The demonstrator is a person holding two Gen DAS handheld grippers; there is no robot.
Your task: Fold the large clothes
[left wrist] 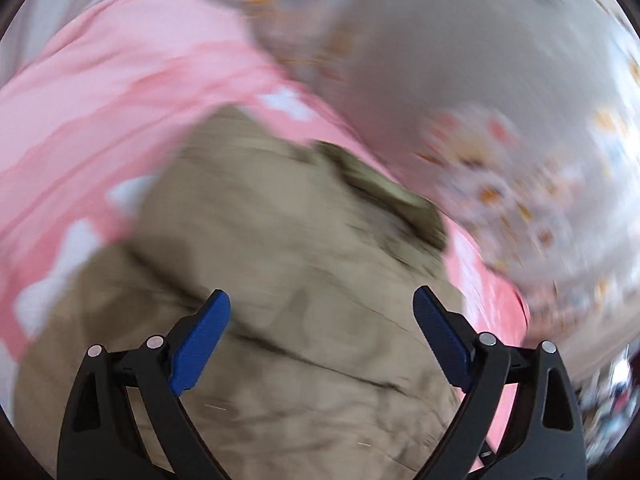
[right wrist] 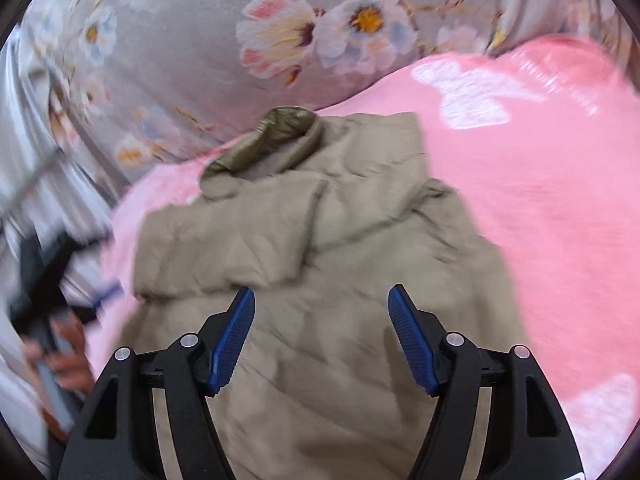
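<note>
A beige padded jacket lies partly folded on a pink blanket, its olive-lined hood at the far end. In the right wrist view my right gripper hovers over the jacket's near part with its blue pads apart and nothing between them. The left wrist view is motion-blurred: the same jacket fills the middle, and my left gripper stands wide open above it, holding nothing. At the left edge of the right wrist view, a hand holds the left gripper's handle beside the jacket.
A grey bedcover printed with flowers bulges behind the pink blanket. The pink blanket carries white patches. Blurred clutter shows at the lower right edge of the left wrist view.
</note>
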